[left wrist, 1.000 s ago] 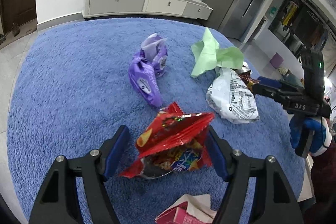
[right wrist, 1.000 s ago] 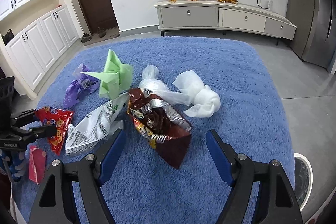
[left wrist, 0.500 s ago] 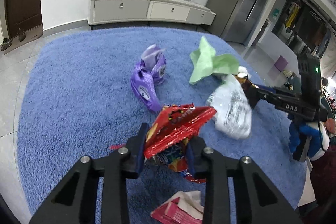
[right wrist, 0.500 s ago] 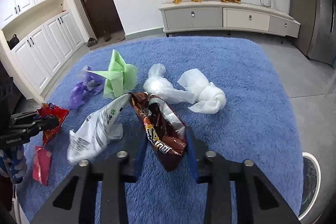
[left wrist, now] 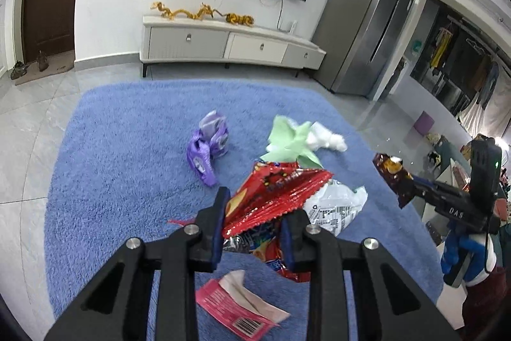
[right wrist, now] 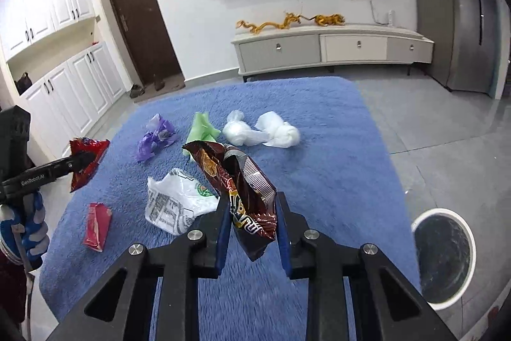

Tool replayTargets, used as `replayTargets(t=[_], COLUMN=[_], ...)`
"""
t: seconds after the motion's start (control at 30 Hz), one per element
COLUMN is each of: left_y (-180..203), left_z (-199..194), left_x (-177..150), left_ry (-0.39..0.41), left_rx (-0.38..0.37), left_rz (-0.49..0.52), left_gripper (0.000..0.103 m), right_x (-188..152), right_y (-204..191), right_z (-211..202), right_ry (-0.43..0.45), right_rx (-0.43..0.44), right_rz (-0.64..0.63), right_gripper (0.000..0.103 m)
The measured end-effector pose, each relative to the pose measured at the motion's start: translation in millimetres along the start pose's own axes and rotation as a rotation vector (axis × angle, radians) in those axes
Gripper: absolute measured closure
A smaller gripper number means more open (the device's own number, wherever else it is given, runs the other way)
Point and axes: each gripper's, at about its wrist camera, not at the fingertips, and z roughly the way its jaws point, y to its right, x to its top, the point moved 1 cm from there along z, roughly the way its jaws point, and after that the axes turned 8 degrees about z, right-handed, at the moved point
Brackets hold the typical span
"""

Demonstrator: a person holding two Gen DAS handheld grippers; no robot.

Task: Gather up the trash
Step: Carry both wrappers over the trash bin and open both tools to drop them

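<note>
We see the blue rug (right wrist: 335, 130) spread beneath both tongs. Our left tongs (left wrist: 254, 224) pinch the red snack bag (left wrist: 274, 190), lifted above the rug; our right tongs (right wrist: 252, 221) pinch the brown snack bag (right wrist: 239, 181) (also aloft), the white-rimmed bin (right wrist: 442, 256) just right of them.

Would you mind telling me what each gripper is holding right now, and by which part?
The left gripper pinches the crinkled red foil snack bag across its middle; the right gripper grips the dark brown foil snack bag near its lower end.
</note>
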Motion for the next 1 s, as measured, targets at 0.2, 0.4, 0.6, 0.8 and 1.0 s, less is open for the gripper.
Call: replayTargets(t=[0.2, 0.4, 0.6, 0.8, 1.0], left_y=[16.1, 40.4, 80.5, 140.2, 223.0], left_z=[-25.0, -30.2, -12.3, 34.5, 101.7], left_x=[-0.6, 7.8, 21.5, 40.0, 58.0], left_ry=[0.041, 0.059, 0.043, -0.015, -0.105], left_rx=[-0.016, -0.057, -0.099, -0.174, -0.267], left_rz=[0.002, 0.006, 0.050, 0.108, 0.187], left_gripper=[0.076, 0.077, 0.077, 0.077, 0.077], right_x=[-6.7, -12.7, -20.1, -30.1, -39.9], right_y=[5.7, 27.6, 71.3, 132.5, 203.7], right_z=[-38.7, -69.2, -89.9, -101.1, -111.0], right_ry=[0.054, 0.098, 0.129, 0.138, 0.136], right_rx=[-0.019, -0.055, -0.112, -0.194, -0.294], right_rz=[0.024, 0.066, 0.142, 0.249, 0.366], right_gripper=[0.079, 0.079, 0.079, 0.079, 0.079])
